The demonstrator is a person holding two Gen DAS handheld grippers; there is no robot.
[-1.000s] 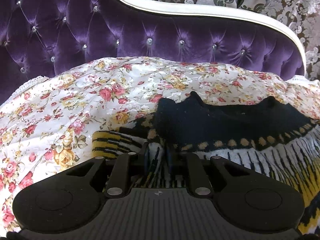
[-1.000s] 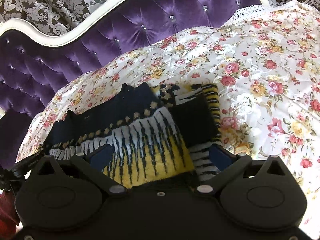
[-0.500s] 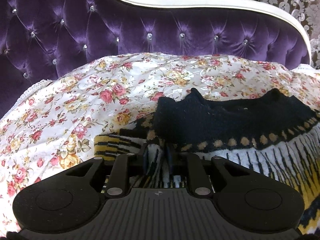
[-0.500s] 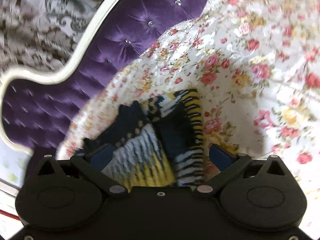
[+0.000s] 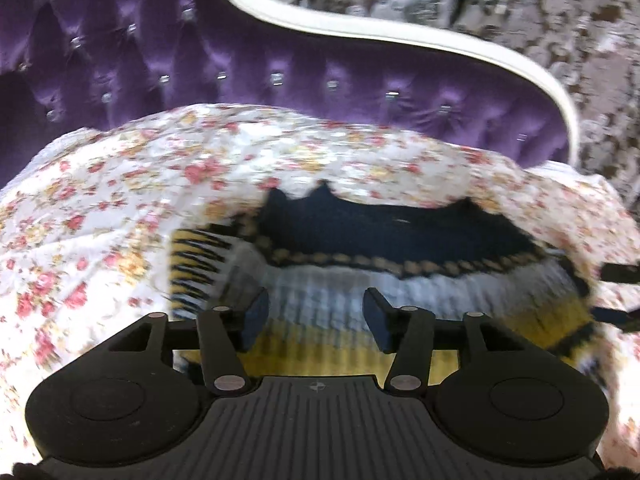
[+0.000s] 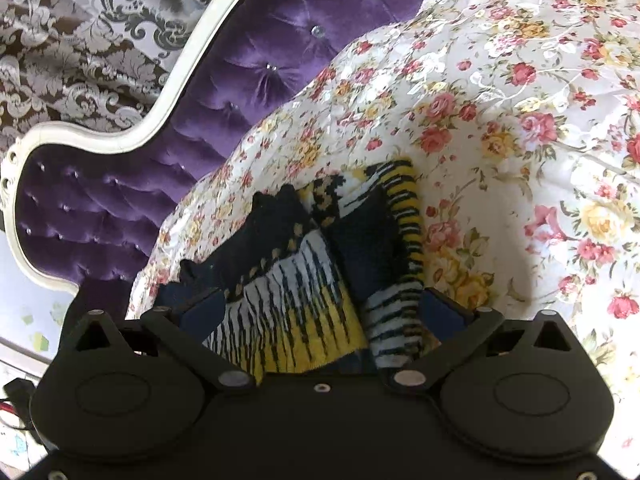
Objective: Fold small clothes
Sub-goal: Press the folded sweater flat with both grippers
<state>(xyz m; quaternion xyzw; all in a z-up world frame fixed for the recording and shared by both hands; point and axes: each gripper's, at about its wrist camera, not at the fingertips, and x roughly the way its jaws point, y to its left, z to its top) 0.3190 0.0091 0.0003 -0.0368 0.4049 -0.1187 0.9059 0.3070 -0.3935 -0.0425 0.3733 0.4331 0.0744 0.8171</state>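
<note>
A small knitted sweater (image 5: 380,236) lies flat on the floral bedspread (image 5: 120,200), navy at the neck, then white with black streaks, then yellow. One striped sleeve (image 6: 404,216) is folded in over its body (image 6: 288,300). My left gripper (image 5: 316,316) hovers above the white and yellow part with its jaws opening, and the pads touch nothing. My right gripper (image 6: 324,312) stands wide open over the lower hem, its fingers on either side of the cloth without pressing it. Its fingertips (image 5: 620,272) show at the right edge of the left wrist view.
A tufted purple velvet headboard (image 5: 200,60) with a white curved frame (image 6: 160,120) rises behind the bedspread. Damask wallpaper (image 5: 520,20) is beyond it. The flowered cover (image 6: 520,120) spreads wide to the right of the sweater.
My left gripper, shut on the striped cloth before, has let go, opened, and risen and drawn back. The right gripper stayed open, and its view swung and rolled while it stayed over the hem.
</note>
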